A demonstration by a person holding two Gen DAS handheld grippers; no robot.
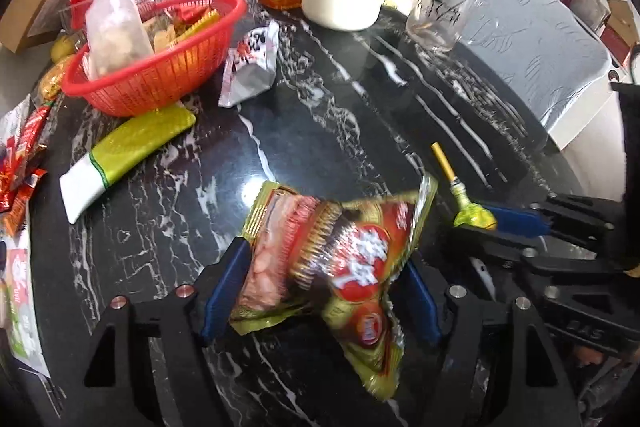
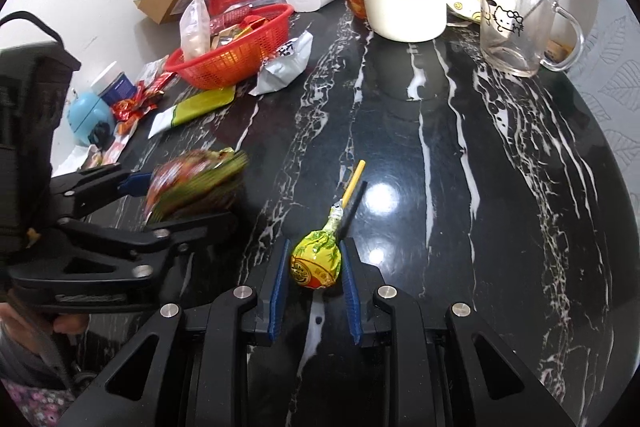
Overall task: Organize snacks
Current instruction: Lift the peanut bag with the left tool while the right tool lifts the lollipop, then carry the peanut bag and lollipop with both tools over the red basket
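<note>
Both hands are loaded and over the black marble table (image 2: 460,155). The left gripper (image 1: 320,267) stands about half open, and that is simply the width of what it carries: a green-and-red snack packet (image 1: 340,259) sits crosswise between the 2 blue pads, its lower corner hanging free below them. The packet is blurred, so whether the pads press it firmly I cannot tell for sure, but it looks held.

The right gripper (image 2: 316,267) is nearly closed, pinching a lollipop (image 2: 315,263) by its wrapped head, the yellow stick pointing away over the table. Gripping the ball makes sense: it is the widest, firmest part.

Ahead on the left waits the red basket (image 1: 160,83), already part full of packets, which I judge to be the destination. A white packet (image 1: 250,67) and a green-and-white pouch (image 1: 128,155) lie just beside it, not yet sorted.
</note>
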